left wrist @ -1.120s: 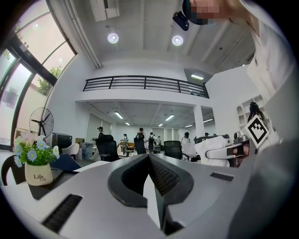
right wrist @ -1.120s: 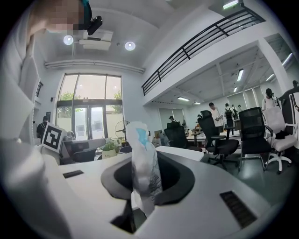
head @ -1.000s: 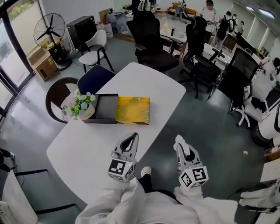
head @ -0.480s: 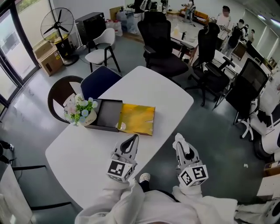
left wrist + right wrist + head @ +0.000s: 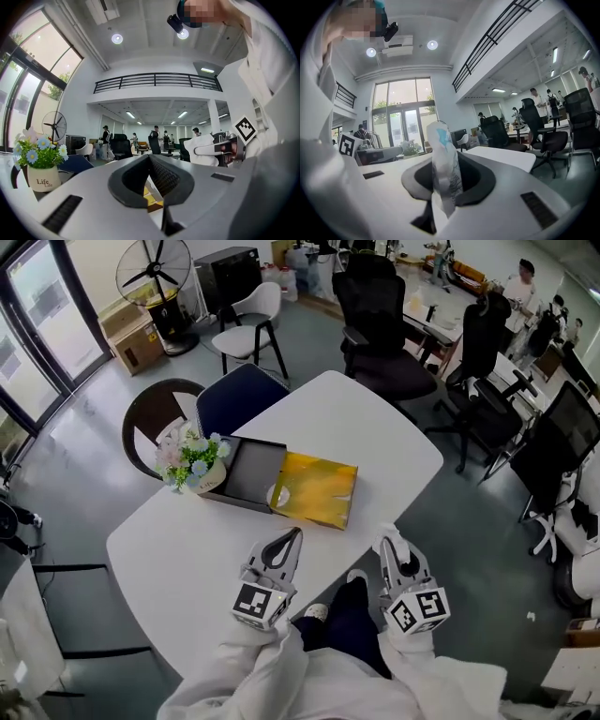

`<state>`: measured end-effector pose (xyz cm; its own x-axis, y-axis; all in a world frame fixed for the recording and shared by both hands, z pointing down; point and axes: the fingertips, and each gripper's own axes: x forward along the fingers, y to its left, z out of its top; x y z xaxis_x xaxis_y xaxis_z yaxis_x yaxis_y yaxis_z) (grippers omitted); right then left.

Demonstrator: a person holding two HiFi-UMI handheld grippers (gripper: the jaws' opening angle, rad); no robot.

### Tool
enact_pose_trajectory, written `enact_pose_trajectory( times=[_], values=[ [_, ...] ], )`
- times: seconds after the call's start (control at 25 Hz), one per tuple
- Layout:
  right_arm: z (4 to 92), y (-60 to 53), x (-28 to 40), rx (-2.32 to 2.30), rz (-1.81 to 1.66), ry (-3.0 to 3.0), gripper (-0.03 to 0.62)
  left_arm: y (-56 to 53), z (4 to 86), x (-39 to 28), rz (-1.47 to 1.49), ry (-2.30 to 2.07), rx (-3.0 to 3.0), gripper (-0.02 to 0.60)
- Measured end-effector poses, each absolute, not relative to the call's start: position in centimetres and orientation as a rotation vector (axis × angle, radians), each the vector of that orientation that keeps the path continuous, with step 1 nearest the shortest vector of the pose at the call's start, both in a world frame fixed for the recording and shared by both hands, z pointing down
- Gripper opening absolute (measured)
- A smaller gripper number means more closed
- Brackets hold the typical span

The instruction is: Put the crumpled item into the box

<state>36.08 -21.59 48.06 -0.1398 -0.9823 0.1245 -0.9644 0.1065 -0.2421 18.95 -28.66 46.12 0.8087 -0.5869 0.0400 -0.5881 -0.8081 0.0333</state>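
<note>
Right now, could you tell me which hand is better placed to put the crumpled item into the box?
Right. The right tongs clamp the crumpled item; the left tongs are shut and empty. The open box lies ahead of both.

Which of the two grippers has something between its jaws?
The right gripper: its jaws pinch a crumpled white item with a blue patch. The left gripper has its jaws meeting at the tips with nothing between them.

Bare tabletop (image 5: 178, 559) fronts the box (image 5: 246, 474), flanked by a flower pot (image 5: 194, 463) left and yellow board (image 5: 317, 491) right.
</note>
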Motion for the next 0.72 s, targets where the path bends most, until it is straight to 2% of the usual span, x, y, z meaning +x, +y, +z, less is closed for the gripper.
enact_pose_trajectory(
  times=[0.72],
  values=[
    [49.2, -34.2, 34.4, -1.569, -0.506, 2.723, 0.075, -34.0, 47.3, 17.6, -0.001, -1.382, 2.682, 0.014]
  ],
)
